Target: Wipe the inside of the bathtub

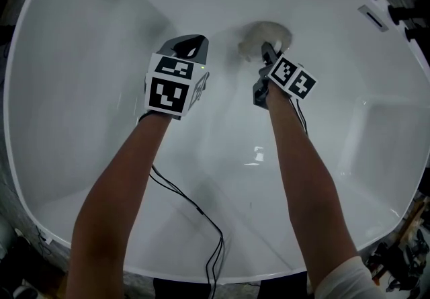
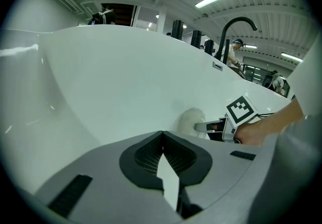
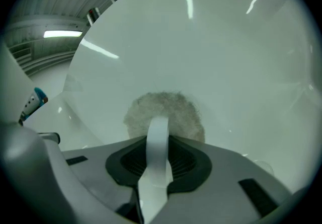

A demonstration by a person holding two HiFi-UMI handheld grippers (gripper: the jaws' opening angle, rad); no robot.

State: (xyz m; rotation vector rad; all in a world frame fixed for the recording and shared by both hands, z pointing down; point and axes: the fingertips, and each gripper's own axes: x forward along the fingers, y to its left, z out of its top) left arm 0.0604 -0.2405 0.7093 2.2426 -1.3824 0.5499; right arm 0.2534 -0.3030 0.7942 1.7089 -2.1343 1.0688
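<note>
The white bathtub (image 1: 87, 56) fills nearly the whole head view, and both of my operator's bare forearms reach down into it from the near rim. The left forearm (image 1: 117, 197) sits on the left and the right forearm (image 1: 302, 177) on the right, well apart.

The left hand-held gripper (image 1: 188, 46) hangs over the tub's inner slope. In its own view its jaws meet at the tips with nothing between them (image 2: 162, 135), and only bare white tub wall lies beyond. The right hand-held gripper (image 1: 267, 49) is just beside it, a little deeper in. It is clamped narrow on a white strap (image 3: 157, 140) that loops up between its dark pads.

That strap belongs to a round, fluffy, off-white wiping pad (image 3: 166, 109), which lies flat against the tub's inner surface directly ahead of the right jaws. From the head view the pad (image 1: 259, 34) shows as a pale tuft past the marker cube, toward the far wall.

The left gripper view also catches the pad (image 2: 190, 120) from the side. A black curved faucet (image 2: 236, 26) stands above the far rim. A thin black cable (image 1: 195, 207) trails from the left gripper down to the near rim.
</note>
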